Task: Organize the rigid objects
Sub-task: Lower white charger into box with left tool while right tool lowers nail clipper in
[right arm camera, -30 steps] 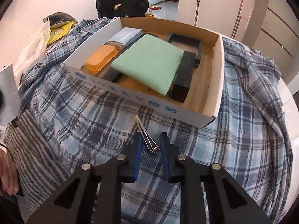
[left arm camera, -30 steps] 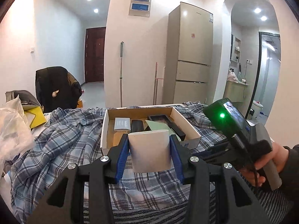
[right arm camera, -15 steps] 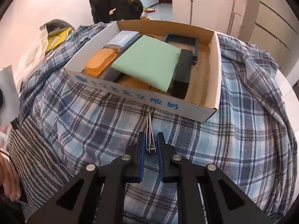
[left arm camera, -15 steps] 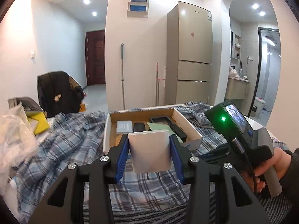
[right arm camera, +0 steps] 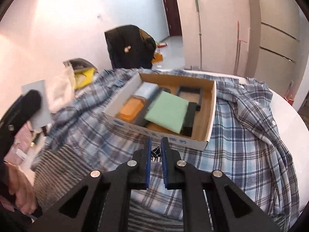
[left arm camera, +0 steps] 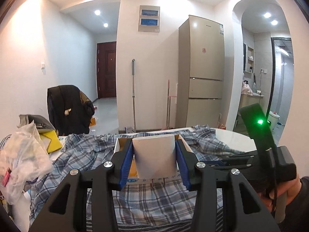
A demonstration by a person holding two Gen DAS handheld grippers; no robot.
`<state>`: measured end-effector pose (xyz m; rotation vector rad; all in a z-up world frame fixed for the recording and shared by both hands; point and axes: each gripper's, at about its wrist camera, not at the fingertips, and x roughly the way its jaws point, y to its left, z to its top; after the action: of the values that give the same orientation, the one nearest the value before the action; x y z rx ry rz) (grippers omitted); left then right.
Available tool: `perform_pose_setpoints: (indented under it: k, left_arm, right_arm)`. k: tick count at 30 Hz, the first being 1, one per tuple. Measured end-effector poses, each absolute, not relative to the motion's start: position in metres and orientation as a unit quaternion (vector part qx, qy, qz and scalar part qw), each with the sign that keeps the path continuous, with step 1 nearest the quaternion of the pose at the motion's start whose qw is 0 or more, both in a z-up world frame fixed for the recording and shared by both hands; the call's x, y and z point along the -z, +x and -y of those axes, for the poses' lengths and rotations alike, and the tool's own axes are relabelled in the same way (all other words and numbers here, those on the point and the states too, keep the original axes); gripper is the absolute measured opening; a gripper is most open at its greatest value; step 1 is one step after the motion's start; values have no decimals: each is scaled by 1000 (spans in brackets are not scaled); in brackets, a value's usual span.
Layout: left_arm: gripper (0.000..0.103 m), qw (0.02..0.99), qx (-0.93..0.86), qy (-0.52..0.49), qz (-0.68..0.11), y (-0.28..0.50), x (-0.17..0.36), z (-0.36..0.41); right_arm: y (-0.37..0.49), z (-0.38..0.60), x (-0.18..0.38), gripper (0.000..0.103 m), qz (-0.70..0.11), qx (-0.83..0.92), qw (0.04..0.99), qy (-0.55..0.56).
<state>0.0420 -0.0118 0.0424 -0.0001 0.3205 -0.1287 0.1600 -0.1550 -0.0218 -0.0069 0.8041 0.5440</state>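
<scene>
- My left gripper [left arm camera: 154, 154] is clamped on a white plug adapter [left arm camera: 154, 155]: both blue pads press its flat sides, and two metal prongs stick out from its lower edge.
- The adapter hangs in the air on the near side of the cardboard box [left arm camera: 119, 145], blocking most of my view into it.
- My right gripper [right arm camera: 155, 148] has just been closing, and its jaws now stand almost together, pinching a small black binder clip [right arm camera: 155, 155] with wire handles between the blue pads.
- That clip is held just short of the cardboard box [right arm camera: 170, 141], close to its near wall with the blue print, and above the plaid shirt [right arm camera: 247, 127] spread under the box.
- Inside the box, a green pad [right arm camera: 167, 114] lies on top in the middle, tilted over other things.
- An orange block [right arm camera: 131, 109] sits at the box's left near corner, with a grey-blue flat pack [right arm camera: 147, 90] behind it.
- A black bar [right arm camera: 190, 119] lies just right of the green pad, and a dark open tray [right arm camera: 190, 94] stands toward the box's far wall.
- In the left view, my right hand [left arm camera: 283, 195] grips the other tool's handle to the right of the box, its green light on.
- Left of the box lie a crumpled plastic bag [left arm camera: 21, 158] and a yellow packet [left arm camera: 51, 142].
</scene>
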Motion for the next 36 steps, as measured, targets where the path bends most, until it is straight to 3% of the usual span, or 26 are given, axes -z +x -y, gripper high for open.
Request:
perform_pose_setpoints:
  k: [8,21,31,36]
  left_arm:
    - [45,988,54,-6,-148,28,-57,17]
    - [45,991,50,-23,-123,38,-68,6]
    - [45,991,36,-17,-132,99,-78,-5]
    - [45,978,50,12,-203,153,-57,-6]
  right_arm:
    - [142,171,-10,9,-335,-257,906,15]
    - [153,176,-26,9,-333,-225,916,-1]
    - [192,171,-43,9,-333,-190,924,3]
    - [222,165,-38,9,-346,-185,920,-2]
